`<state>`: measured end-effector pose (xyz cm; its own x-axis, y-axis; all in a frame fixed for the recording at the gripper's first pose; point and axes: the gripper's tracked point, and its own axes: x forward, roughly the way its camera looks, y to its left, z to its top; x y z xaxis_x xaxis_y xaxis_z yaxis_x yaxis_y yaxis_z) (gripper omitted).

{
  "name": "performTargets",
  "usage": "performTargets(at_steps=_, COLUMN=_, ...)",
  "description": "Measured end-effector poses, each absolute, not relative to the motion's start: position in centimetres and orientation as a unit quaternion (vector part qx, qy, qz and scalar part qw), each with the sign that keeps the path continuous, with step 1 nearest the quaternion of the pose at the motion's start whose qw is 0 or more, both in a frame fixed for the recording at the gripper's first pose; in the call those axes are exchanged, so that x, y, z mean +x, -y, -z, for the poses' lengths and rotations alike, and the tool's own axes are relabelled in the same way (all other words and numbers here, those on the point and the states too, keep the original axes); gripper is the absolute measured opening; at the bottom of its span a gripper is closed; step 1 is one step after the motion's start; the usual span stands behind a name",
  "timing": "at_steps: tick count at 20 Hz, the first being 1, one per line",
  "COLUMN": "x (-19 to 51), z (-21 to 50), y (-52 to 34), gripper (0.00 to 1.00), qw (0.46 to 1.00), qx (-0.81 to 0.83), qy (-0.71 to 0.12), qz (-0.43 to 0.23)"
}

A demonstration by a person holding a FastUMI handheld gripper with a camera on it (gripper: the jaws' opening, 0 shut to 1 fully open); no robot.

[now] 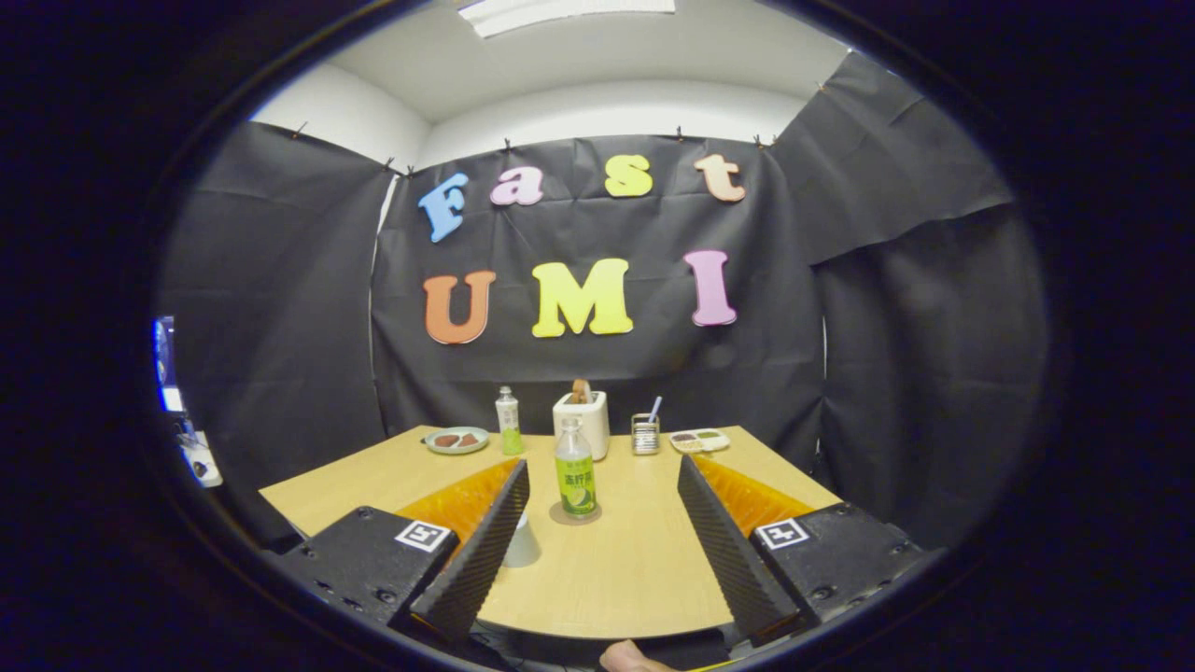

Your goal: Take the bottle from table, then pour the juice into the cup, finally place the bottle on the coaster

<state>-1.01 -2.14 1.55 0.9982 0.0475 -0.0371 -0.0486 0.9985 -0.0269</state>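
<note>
Right now my gripper (597, 532) is spread wide, fingers well apart, nothing held between them. Each finger base carries a square black-and-white marker tag; no readable text on those.

Bottle (575, 476) stands upright on the coaster (574, 514), ahead of my fingers and roughly between them, a bit nearer the left finger. Clear plastic, white cap, green label wrap with a lime picture on it. Label has large characters but they are too small and blurred to make out, so no brand from me. Liquid level inside: cannot tell.

Cup (521, 543) is pale, sits on the table (635, 569) right beside my left finger, partly hidden behind it. It looks upside down, narrow end up, though I can't be sure with that much covered.

Further back along the far table edge: a plate (456, 440) with brownish food pieces, a second bottle (508, 423) with greenish contents at the bottom and a label I can't read, a white toaster (583, 422) with something brown sticking out the top, a small wire holder (645, 434) with a utensil in it, and a divided tray (699, 441) with dark bits. Table is light wood grain.

Bottle and cup are apart, not touching. A bit of a hand (630, 659) shows below, between the finger bases.
</note>
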Motion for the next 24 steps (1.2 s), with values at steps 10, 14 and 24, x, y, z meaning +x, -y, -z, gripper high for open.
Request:
performTargets(at_steps=10, x=-5.3, z=-2.5, y=2.8, gripper=1.0, qw=0.999, qx=-0.034, qy=0.02, qz=-0.001)
performTargets(at_steps=14, x=-5.3, z=-2.0, y=1.7, gripper=1.0, qw=0.998, qx=-0.052, qy=0.008, qz=-0.018)
performTargets(at_steps=24, x=-4.2, z=-1.0, y=2.7, gripper=1.0, qw=1.0, qx=-0.012, qy=-0.006, qz=-0.023)
